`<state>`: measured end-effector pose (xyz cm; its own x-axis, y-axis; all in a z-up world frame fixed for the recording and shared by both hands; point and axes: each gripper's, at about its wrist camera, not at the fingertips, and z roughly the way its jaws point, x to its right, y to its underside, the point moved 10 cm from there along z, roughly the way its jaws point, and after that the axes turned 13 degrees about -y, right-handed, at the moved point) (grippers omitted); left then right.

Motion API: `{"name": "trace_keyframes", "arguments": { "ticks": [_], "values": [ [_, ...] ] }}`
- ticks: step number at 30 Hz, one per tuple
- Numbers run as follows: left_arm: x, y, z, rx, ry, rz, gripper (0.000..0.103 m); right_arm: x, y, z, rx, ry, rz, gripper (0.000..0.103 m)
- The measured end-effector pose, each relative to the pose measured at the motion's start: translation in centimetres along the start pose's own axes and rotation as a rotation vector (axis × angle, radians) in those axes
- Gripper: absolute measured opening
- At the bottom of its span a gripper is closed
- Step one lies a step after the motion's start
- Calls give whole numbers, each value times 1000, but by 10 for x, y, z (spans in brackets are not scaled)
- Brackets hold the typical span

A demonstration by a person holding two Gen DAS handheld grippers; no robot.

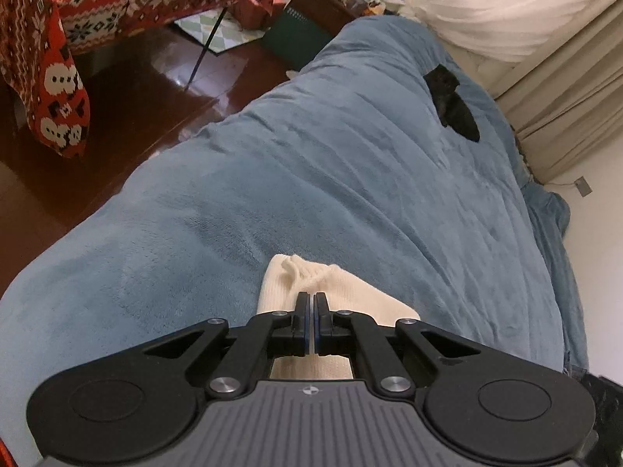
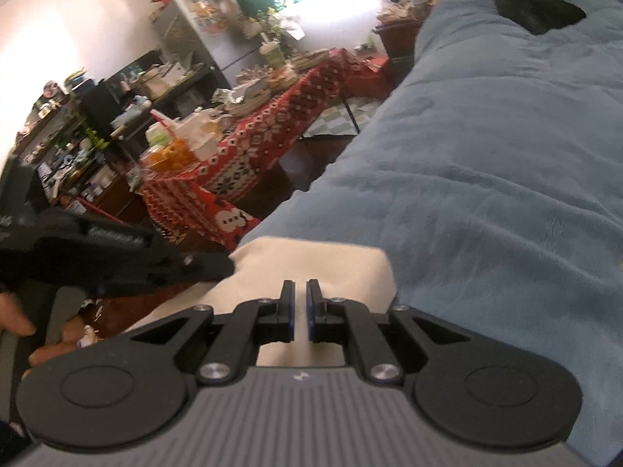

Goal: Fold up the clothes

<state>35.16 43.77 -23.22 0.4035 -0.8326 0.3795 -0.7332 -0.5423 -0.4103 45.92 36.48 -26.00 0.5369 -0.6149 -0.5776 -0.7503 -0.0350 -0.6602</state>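
Observation:
A cream knit garment [image 1: 331, 292] lies folded on the blue fleece bed cover [image 1: 311, 175], right under my left gripper [image 1: 310, 299]. The left jaws stand closed over its ribbed edge. In the right wrist view the same cream garment [image 2: 323, 260] lies at the near edge of the bed. My right gripper [image 2: 299, 288] is above it with its jaws nearly closed, a thin gap between them, and whether cloth is pinched is unclear. The left gripper [image 2: 218, 268] reaches in from the left and touches the garment's left corner.
A black garment [image 1: 451, 105] lies far up the bed, also in the right wrist view [image 2: 537, 11]. A table with a red patterned cloth [image 2: 249, 148] stands beside the bed on a dark wooden floor [image 1: 148, 89]. Cream curtains [image 1: 557, 89] hang at the right.

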Motion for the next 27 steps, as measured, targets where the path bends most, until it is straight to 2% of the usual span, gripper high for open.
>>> {"name": "trace_keyframes", "arguments": {
  "ticks": [5, 16, 22, 27],
  "values": [
    [-4, 12, -15, 10, 0, -4, 4, 0, -2, 4, -12, -14, 14, 8],
    [-34, 79, -77, 83, 94, -110, 4, -72, 76, -65, -29, -110, -45, 10],
    [-43, 101, -99, 113, 82, -94, 3, -97, 110, -96, -54, -145, -85, 12],
    [-49, 105, -116, 130, 64, -96, 2, -104, 118, -118, -61, -175, -79, 12]
  ]
}}
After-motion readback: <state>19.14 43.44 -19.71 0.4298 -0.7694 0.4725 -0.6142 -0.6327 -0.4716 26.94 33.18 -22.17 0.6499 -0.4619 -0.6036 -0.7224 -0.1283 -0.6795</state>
